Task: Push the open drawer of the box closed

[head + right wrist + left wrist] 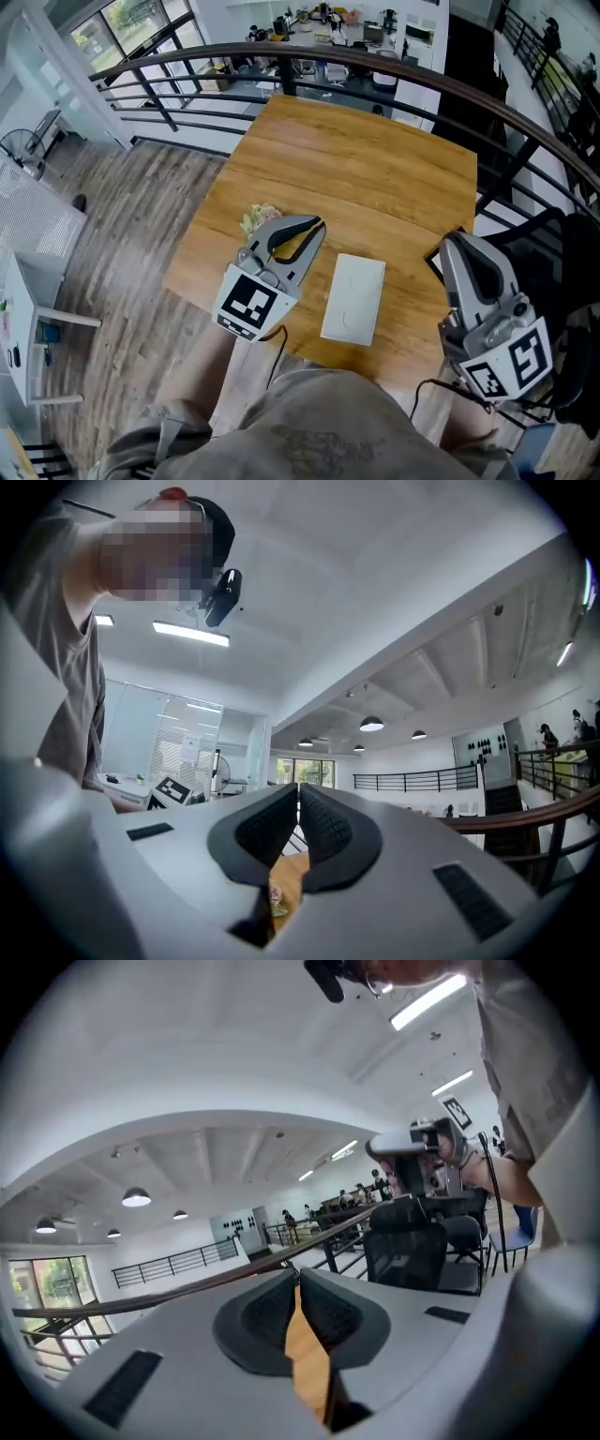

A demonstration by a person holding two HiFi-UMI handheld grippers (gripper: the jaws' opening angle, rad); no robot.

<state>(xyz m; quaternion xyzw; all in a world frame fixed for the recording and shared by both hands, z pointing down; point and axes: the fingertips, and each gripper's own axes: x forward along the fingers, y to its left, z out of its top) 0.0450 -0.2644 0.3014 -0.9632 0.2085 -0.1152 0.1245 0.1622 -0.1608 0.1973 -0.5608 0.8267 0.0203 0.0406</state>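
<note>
Left gripper (pixel 316 228): jaws closed, tips touching, nothing between them. In the left gripper view (pixel 298 1279) only a thin wedge gap shows below the tips. Nose points forward and slightly right. Its cube (pixel 248 302) sits at the near end, facing up at the head camera, with the left forearm (pixel 199 375) behind it.

Right gripper (pixel 456 240): jaws also together and empty, confirmed in the right gripper view (pixel 298 789). Nose points forward, its own cube (pixel 511 361) close to the torso. Right forearm (pixel 497 1177) is visible from the left gripper view.

The 2 grippers are well apart, roughly level, both noses tilted up.
</note>
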